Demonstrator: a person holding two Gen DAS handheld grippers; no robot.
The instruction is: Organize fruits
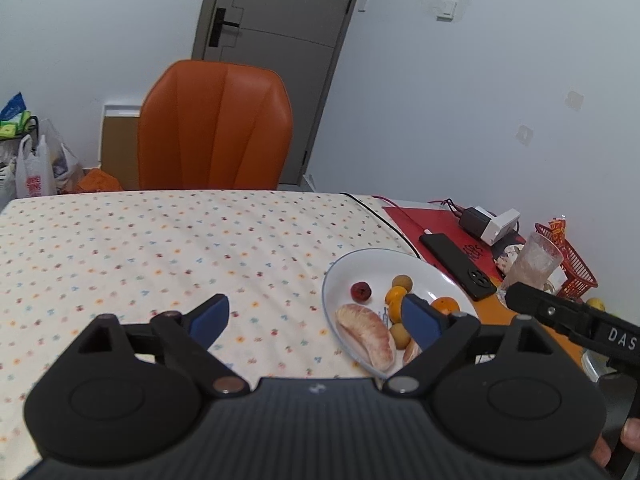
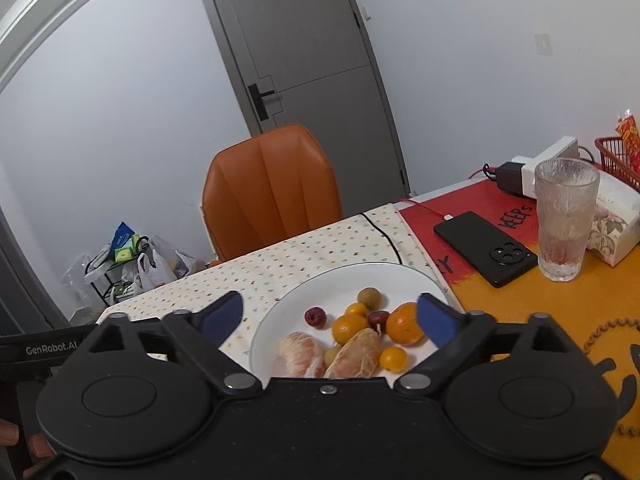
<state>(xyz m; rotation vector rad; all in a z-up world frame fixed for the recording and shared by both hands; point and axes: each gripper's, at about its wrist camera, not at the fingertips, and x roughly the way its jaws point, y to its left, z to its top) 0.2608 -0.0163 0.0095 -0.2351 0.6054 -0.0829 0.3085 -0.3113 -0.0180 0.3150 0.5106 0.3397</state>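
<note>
A white plate (image 2: 360,276) holds mixed fruit: two peeled pomelo segments (image 2: 354,354), several small oranges (image 2: 404,323), dark red jujubes (image 2: 315,316) and small greenish-brown longans (image 2: 368,297). The plate also shows in the left wrist view (image 1: 360,260) at the right, with a pomelo segment (image 1: 366,330) and a jujube (image 1: 361,291). My right gripper (image 2: 330,316) is open and empty, held above the plate's near side. My left gripper (image 1: 316,316) is open and empty over the tablecloth, left of the plate, its right finger overlapping the plate.
A dotted tablecloth (image 1: 160,240) covers the table. An orange chair (image 1: 214,128) stands behind it. Right of the plate lie a black phone (image 2: 486,248), a frosted glass (image 2: 564,220), a charger (image 2: 532,172), a tissue box (image 2: 616,224) and a red basket (image 2: 616,160).
</note>
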